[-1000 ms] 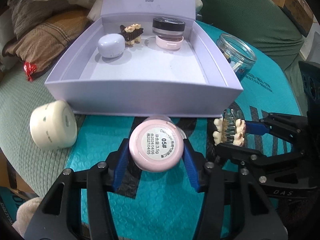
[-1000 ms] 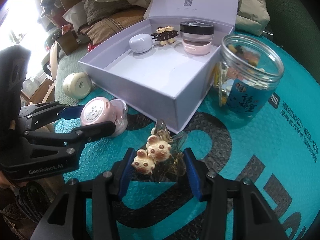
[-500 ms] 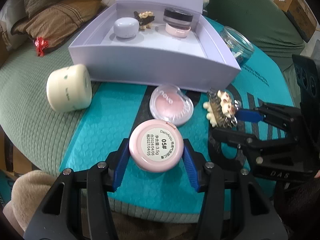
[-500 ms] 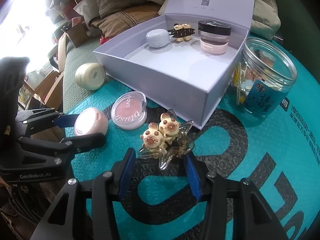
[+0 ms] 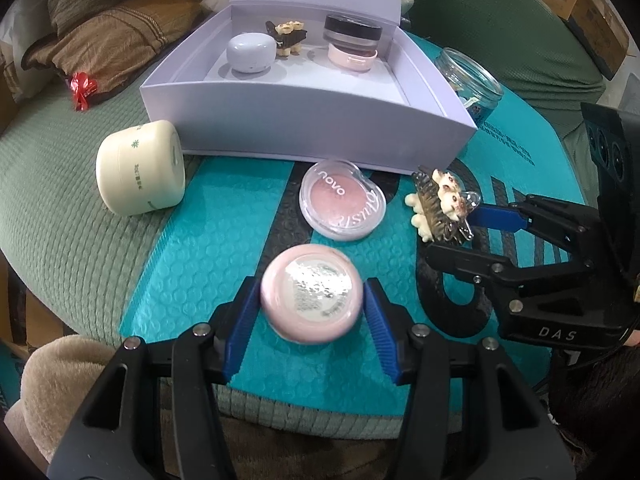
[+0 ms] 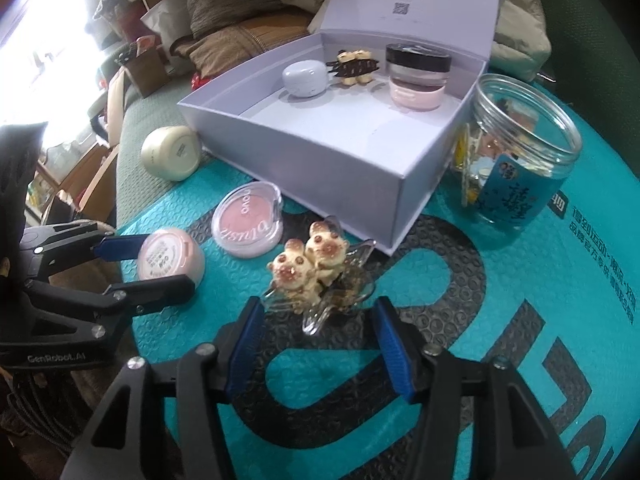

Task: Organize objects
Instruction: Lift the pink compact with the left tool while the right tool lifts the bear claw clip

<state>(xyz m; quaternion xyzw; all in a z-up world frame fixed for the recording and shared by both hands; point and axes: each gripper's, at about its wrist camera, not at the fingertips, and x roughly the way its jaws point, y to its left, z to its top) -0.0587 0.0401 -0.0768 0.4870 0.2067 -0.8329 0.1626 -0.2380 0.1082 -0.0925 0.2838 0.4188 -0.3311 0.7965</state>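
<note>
A round pink compact (image 5: pixel 312 298) sits blurred between the blue fingers of my left gripper (image 5: pixel 312 284), which stand just off its sides; it tilts low over the teal mat (image 5: pixel 208 248). My right gripper (image 6: pixel 318 304) is shut on a clear hair clip with two cream bears (image 6: pixel 308 268), held just above the mat. The open lilac box (image 5: pixel 304 128) stands behind. It holds a white round case (image 5: pixel 251 54), a dark bear clip (image 5: pixel 286 38) and a black-lidded jar (image 5: pixel 352 30) on a pink compact. A clear blush compact (image 5: pixel 342 204) lies in front of the box.
A cream jar (image 5: pixel 140 168) lies on its side left of the box, on green quilted fabric. An open glass jar of small items (image 6: pixel 520 160) stands right of the box. Pillows and bedding are piled behind. The mat's near edge is close beneath my left gripper.
Both grippers pulled back from the box, uncovering the blush compact. The pink compact now blurs and its label has turned, with the left fingers slightly wider. The bear clip stays in the right gripper.
</note>
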